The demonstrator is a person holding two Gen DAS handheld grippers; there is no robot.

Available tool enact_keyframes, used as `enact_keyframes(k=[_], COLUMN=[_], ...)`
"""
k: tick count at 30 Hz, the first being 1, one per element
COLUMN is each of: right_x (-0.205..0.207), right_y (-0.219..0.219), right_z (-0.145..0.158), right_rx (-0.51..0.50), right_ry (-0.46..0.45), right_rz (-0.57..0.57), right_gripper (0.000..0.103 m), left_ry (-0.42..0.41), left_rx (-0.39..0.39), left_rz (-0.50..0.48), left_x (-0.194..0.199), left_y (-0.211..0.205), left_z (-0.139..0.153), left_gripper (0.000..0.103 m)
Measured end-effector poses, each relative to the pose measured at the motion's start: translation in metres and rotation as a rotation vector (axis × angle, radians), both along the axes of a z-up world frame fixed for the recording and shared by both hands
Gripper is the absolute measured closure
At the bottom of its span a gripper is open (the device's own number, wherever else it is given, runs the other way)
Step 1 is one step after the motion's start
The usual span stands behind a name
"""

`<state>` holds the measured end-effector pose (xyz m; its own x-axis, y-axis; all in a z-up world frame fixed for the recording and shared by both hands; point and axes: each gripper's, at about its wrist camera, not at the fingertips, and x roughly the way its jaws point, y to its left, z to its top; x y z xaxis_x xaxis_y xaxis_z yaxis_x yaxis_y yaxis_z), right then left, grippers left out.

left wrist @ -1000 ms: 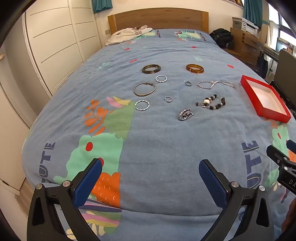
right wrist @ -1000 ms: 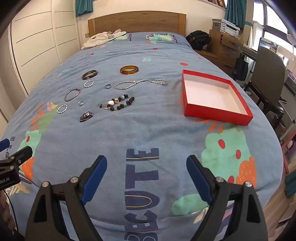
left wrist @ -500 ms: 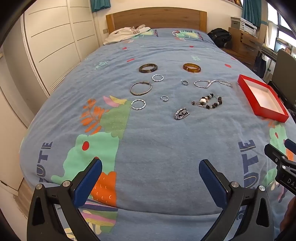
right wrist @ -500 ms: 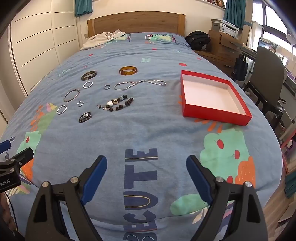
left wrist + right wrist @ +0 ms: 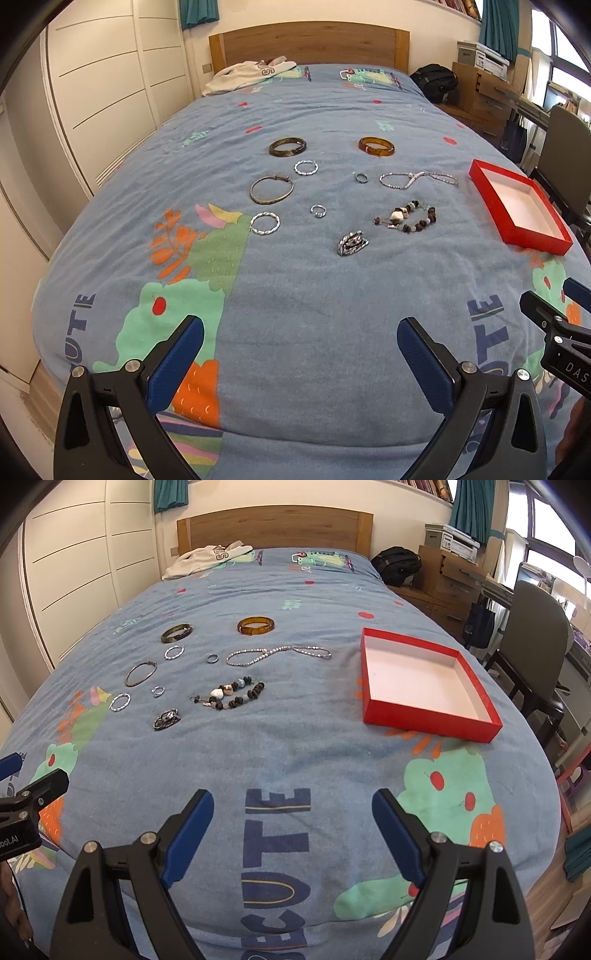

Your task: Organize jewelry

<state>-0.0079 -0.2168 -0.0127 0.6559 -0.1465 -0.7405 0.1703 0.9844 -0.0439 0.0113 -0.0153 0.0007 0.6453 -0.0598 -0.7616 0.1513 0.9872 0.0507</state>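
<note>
Both tongs I see spread wide and holding nothing: the left gripper (image 5: 300, 341) and the right gripper (image 5: 292, 814) hover over the near end of the bedspread (image 5: 295, 746). From the right wrist view, the red box (image 5: 428, 722) lies at about one o'clock, its white inside bare. The jewelry lies loose at eleven o'clock, well apart from the box: an amber bangle (image 5: 255, 626), a silver chain (image 5: 277, 653), a beaded bracelet (image 5: 231, 694) and a dark bangle (image 5: 176, 633).
</note>
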Motion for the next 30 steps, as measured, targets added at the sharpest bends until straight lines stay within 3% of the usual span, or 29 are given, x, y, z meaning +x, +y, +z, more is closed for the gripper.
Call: enact_keyframes(k=[12,30], right_x=[0.046,0.066], right_y=[-0.005,-0.019], right_z=[-0.005,-0.031], right_rx=[-0.002,0.04], right_ry=[-0.01,0.038], right_rz=[0.017,0.002], right_gripper=[0.015,0.015], left_ry=[0.037,0.071], left_rx=[-0.004,0.048], left_rz=[-0.012,0.031], left_x=[0.035,0.065], left_y=[-0.011,-0.015], left_z=[-0.017,-0.037], left_gripper=[0.001,0.001])
